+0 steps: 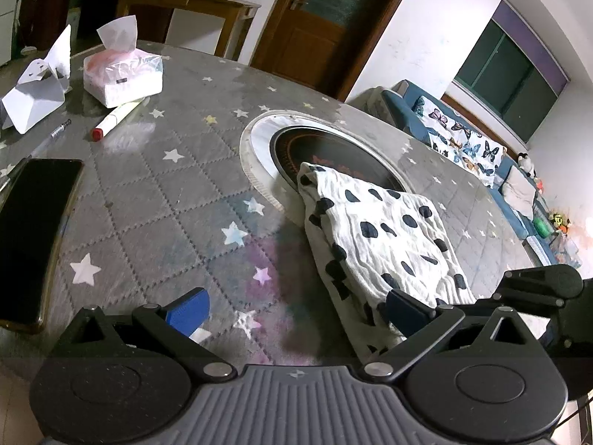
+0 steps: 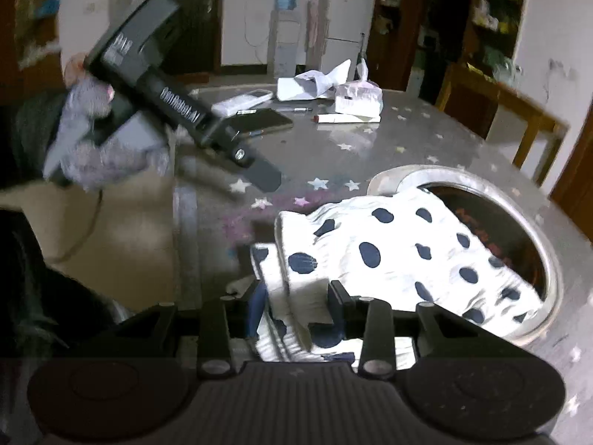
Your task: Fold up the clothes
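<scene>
1. A round table under a grey quilted cover with stars fills a lived-in room, with a wooden door and a blue sofa against the far wall.
2. Nearest in the left wrist view, the left gripper hangs over the cover with its jaws spread wide and nothing between them; its right blue finger sits against the near edge of the spotted garment.
3. In the right wrist view, the right gripper has its jaws partly apart with a fold of the garment's near edge lying between them; the picture is too blurred to tell whether the pads press on the cloth.
4. The white garment with dark spots lies folded on the table, its far end overlapping the round black cooktop set in the table's middle.
5. To the left lies a dark phone near the table edge.
6. Farther off are a pen, a white marker with a red cap, a tissue pack and crumpled white paper.
</scene>
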